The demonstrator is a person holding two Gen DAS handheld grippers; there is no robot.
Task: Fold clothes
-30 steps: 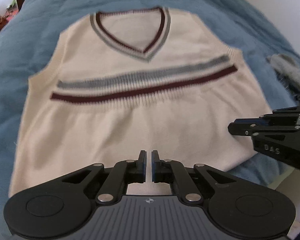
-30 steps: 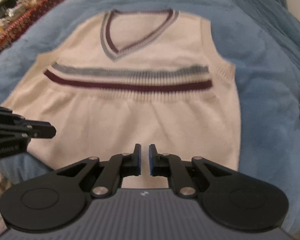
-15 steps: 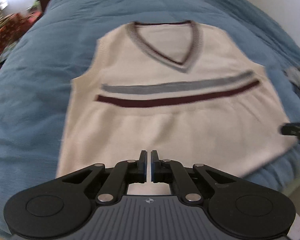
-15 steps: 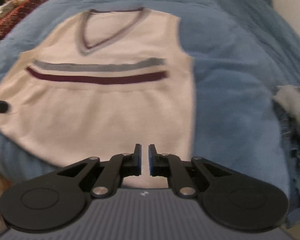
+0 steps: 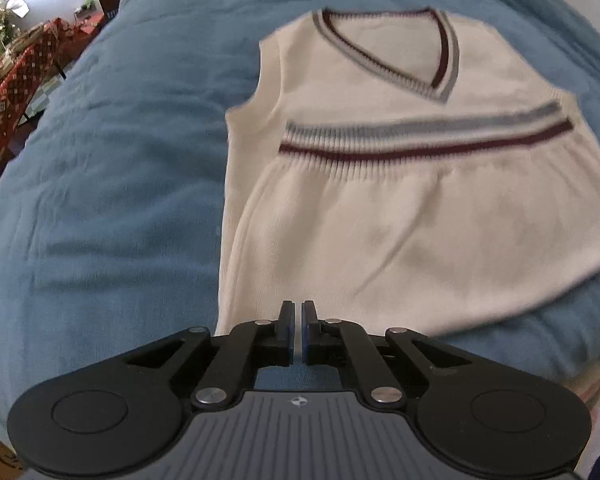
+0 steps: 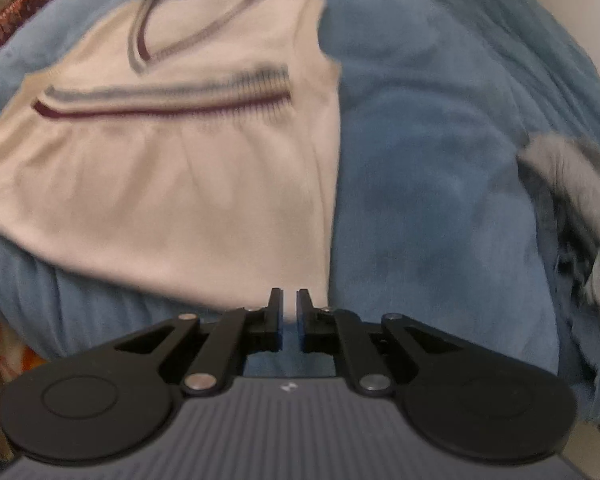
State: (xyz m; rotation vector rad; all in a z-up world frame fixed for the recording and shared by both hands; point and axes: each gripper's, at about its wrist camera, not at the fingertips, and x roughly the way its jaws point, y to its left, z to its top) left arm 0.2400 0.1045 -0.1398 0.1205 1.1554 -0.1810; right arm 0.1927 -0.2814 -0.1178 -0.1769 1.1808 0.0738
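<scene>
Vest (image 5: 412, 208) spread flat on blanket (image 5: 112, 184), neckline at far end. Crumpled garment (image 6: 580, 196) on blanket, right of vest, well apart.

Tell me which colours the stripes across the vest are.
The stripes are grey above, dark red below; clearest in the left wrist view.

The vest (image 5: 400, 208) is cream, with a grey and a maroon band across the chest and the same two colours edging its V-neck. The blanket (image 5: 112, 184) beneath is plain blue. A fuzzy grey garment (image 6: 576, 184) lies at the right. Far left, a cloth (image 5: 4, 108) shows a red-and-white snowflake pattern.
</scene>
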